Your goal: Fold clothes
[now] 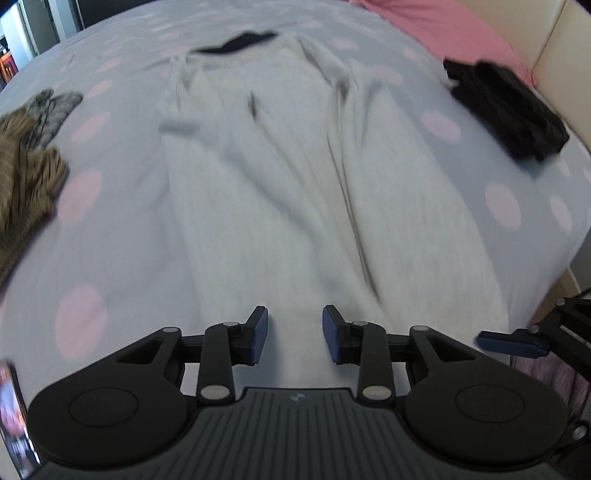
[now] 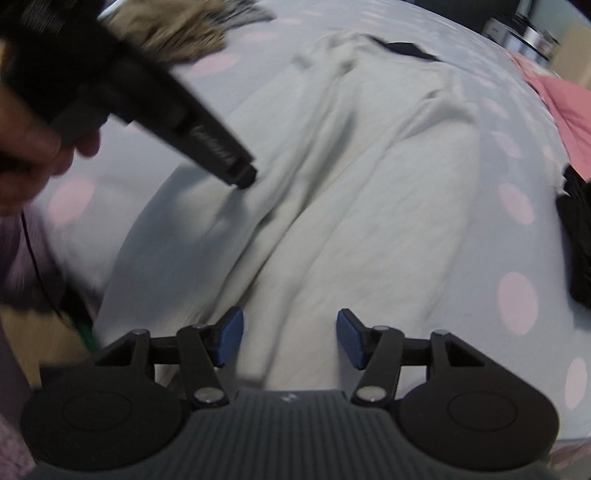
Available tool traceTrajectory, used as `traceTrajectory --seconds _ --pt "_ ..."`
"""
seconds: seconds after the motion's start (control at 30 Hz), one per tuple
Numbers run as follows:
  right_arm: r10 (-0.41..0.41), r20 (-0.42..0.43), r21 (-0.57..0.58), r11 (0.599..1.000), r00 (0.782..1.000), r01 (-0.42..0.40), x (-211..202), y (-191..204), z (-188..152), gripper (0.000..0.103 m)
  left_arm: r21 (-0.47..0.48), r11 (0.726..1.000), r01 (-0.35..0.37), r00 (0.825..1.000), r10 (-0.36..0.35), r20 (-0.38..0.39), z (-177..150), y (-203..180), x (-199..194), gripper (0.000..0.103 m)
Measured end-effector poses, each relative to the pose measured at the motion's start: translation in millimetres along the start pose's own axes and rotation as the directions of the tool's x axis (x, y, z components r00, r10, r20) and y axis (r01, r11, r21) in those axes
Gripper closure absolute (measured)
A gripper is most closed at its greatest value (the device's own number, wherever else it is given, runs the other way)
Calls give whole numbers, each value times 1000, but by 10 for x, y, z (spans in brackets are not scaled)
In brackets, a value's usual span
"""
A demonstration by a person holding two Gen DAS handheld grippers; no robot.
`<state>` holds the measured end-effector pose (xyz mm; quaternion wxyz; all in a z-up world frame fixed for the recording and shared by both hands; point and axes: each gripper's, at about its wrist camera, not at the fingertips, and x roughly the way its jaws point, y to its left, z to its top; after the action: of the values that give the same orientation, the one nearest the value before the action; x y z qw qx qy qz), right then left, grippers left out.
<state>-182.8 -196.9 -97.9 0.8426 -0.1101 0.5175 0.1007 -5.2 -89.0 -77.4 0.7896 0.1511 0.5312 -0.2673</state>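
A light grey garment (image 1: 280, 177) lies spread lengthwise on the bed, wrinkled, with a dark collar (image 1: 240, 42) at its far end. It also shows in the right wrist view (image 2: 369, 192). My left gripper (image 1: 295, 334) is open and empty, just above the garment's near hem. My right gripper (image 2: 290, 338) is open and empty over the near edge of the garment. The left gripper's body (image 2: 155, 107), held by a hand, crosses the right wrist view at upper left. One right finger (image 1: 511, 341) shows at the left wrist view's right edge.
The bed has a pale blue sheet with pink dots (image 1: 122, 206). A brown striped garment (image 1: 26, 173) lies at the left, a folded black garment (image 1: 506, 107) at the right, and a pink pillow (image 1: 443, 26) at the far right. The bed edge (image 1: 554, 280) drops off at the right.
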Motion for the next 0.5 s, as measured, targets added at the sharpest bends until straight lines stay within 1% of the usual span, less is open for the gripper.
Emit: traceTrajectory --seconds 0.1,0.13,0.17,0.23,0.3,0.33,0.4,0.43,0.47,0.5 --pt "-30 22 -108 994 999 33 39 220 -127 40 -17 1000 -2 1000 2 -31 -175 14 35 73" --pt "-41 33 -139 989 999 45 52 270 -157 35 -22 1000 -5 999 4 -33 -204 22 36 73" --pt "-40 34 -150 988 999 44 74 294 -184 30 -25 1000 -6 999 5 -33 -215 25 31 73" --pt "-33 39 -162 986 999 39 131 315 -201 26 -29 1000 -8 1000 7 -29 -218 25 21 73" --pt "-42 42 -174 984 998 49 157 324 -207 24 -25 1000 -14 1000 14 -25 -219 5 22 73" --pt "-52 39 -180 982 998 59 150 315 -206 26 -18 1000 -19 1000 19 -24 -226 -13 26 73" --pt "-73 34 -192 978 997 78 136 298 -204 39 -3 1000 -24 999 24 -22 -235 -43 25 73" --pt "-83 31 -199 976 996 87 129 290 -203 54 -1 1000 -23 999 23 -23 -252 -54 24 73" --pt "-93 29 -205 974 995 97 122 282 -202 65 -2 1000 -20 999 19 -26 -266 -62 31 73" --pt "-103 27 -211 972 994 106 114 273 -200 68 -2 1000 -20 999 20 -28 -272 -68 37 73"
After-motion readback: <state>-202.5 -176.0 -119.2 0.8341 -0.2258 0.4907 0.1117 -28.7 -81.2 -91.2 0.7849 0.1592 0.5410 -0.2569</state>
